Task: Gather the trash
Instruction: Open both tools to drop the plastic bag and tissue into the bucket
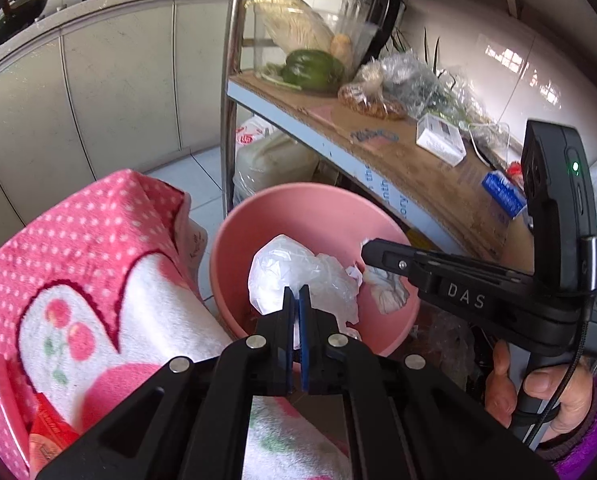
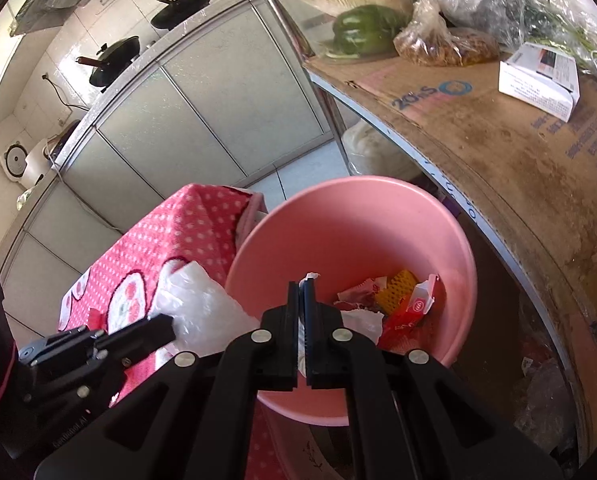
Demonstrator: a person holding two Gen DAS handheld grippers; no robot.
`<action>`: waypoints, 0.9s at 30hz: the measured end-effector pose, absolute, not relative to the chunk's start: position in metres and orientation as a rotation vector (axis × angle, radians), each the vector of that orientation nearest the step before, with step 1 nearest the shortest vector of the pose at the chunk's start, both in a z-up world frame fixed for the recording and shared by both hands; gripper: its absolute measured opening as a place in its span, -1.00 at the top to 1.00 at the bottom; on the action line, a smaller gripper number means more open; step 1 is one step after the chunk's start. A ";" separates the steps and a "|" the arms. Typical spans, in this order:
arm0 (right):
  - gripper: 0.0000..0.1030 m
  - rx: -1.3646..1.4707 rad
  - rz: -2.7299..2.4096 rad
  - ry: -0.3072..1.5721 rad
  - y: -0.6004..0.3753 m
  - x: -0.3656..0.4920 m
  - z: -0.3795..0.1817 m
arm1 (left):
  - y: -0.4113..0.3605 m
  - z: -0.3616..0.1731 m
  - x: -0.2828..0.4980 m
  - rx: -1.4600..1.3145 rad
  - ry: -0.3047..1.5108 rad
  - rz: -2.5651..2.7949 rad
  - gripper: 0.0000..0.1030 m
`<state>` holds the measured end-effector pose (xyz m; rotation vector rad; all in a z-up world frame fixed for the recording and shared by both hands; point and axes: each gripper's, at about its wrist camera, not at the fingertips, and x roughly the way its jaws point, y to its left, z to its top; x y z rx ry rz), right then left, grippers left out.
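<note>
A pink bucket (image 1: 318, 216) stands on the floor beside a shelf; it also shows in the right wrist view (image 2: 358, 216), with red and yellow wrappers (image 2: 406, 300) inside. My left gripper (image 1: 297, 296) is shut on a white plastic bag (image 1: 290, 272) held over the bucket; the bag also shows in the right wrist view (image 2: 202, 308). My right gripper (image 2: 302, 292) is shut on a crumpled white paper (image 2: 310, 277) over the bucket; the paper (image 1: 386, 288) hangs from its tip (image 1: 368, 250) in the left wrist view.
A pink dotted towel (image 1: 98, 272) covers a box left of the bucket. A metal shelf lined with cardboard (image 2: 498, 140) holds a green pepper (image 2: 362, 28), cabbage, plastic bags and a white box (image 2: 538, 76). White cabinets (image 1: 98, 80) with woks stand behind.
</note>
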<state>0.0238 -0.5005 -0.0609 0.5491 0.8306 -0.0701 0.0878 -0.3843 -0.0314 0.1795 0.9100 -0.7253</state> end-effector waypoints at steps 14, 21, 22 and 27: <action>0.92 0.549 -0.120 0.893 -0.508 0.027 -0.083 | -0.395 -0.053 0.089 0.149 0.976 -0.743 0.90; 0.71 0.551 -0.122 0.906 -0.508 0.025 -0.085 | -0.396 -0.051 0.088 0.139 0.977 -0.741 0.73; 0.68 0.547 -0.124 0.905 -0.508 0.025 -0.085 | -0.396 -0.050 0.088 0.139 0.974 -0.742 0.70; 0.55 0.543 -0.123 0.910 -0.508 0.025 -0.083 | -0.394 -0.046 0.086 0.127 0.969 -0.746 0.67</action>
